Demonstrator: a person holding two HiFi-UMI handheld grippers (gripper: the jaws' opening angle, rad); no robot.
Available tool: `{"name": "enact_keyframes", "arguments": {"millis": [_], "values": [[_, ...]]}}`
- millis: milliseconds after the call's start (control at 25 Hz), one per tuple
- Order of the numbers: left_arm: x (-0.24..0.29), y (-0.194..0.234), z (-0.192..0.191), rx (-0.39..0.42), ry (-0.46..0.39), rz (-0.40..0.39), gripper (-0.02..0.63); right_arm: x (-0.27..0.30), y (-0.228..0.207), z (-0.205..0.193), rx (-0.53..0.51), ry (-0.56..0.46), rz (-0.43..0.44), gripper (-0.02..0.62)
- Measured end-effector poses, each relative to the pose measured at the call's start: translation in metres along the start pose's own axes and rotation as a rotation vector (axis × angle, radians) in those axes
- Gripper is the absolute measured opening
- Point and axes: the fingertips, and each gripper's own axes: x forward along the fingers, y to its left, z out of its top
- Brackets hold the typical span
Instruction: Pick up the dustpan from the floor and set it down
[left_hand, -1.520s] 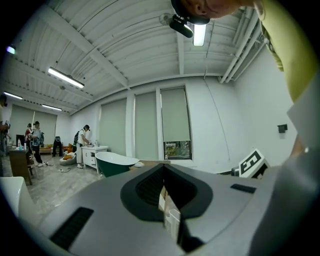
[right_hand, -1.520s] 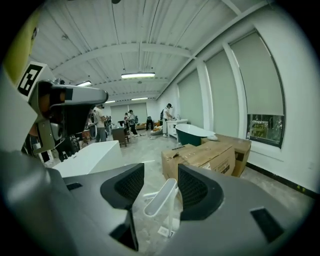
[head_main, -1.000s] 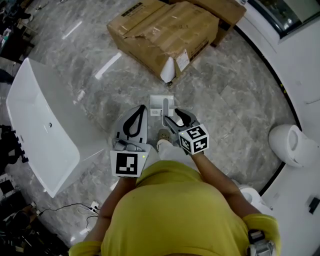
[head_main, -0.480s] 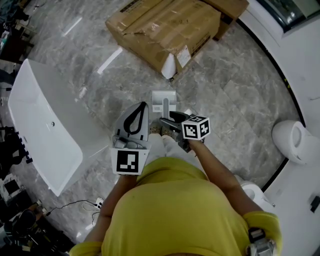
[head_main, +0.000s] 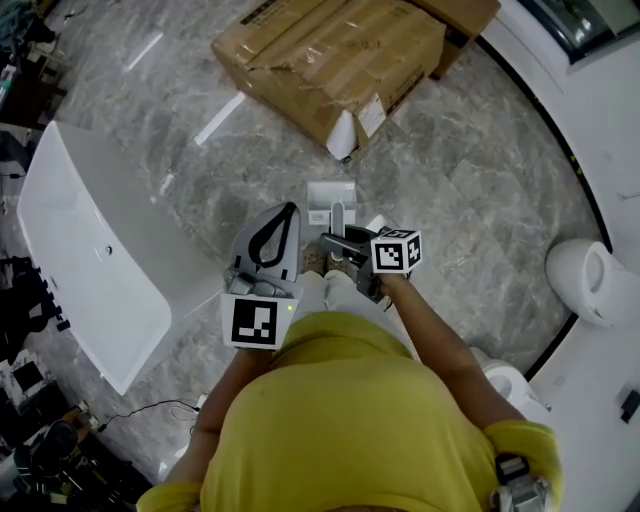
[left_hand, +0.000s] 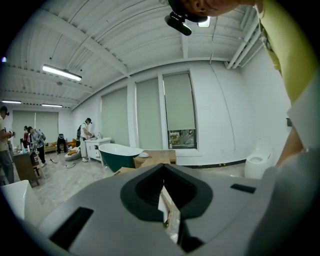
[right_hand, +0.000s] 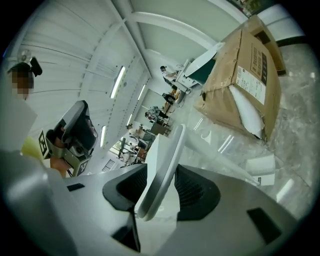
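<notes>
The white dustpan (head_main: 329, 197) stands on the grey marble floor in front of my feet, its handle (head_main: 337, 216) rising toward me. My right gripper (head_main: 338, 240), rolled onto its side, has the handle (right_hand: 163, 162) between its dark pads (right_hand: 196, 186). Its jaws have just been closing and both pads now touch the handle. My left gripper (head_main: 289, 209) hangs just left of the dustpan, well above the floor. It is shut with nothing in it, its tips (left_hand: 163, 166) meeting over a hollow.
A big torn cardboard box (head_main: 330, 60) lies just beyond the dustpan. A white bathtub (head_main: 90, 250) stands at the left and a toilet (head_main: 585, 285) at the right by the curved wall. A cable and power strip (head_main: 190, 405) lie behind me at the left.
My right gripper has rolled over, sunk a little and closed its jaws round the dustpan's handle. The left gripper has barely shifted.
</notes>
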Motion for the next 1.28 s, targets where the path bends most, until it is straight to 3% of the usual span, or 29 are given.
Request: {"name": "enact_keyframes", "arguments": {"millis": [440, 1280], "values": [[0.006, 0.014, 0.001, -0.001, -0.015, -0.033, -0.002, 0.008, 0.009, 0.015, 0.002, -0.038, 0.000, 0.150], [0.002, -0.002, 0.001, 0.008, -0.049, -0.106, -0.002, -0.063, 0.160, 0.067, -0.062, -0.213, 0.094, 0.170]]}}
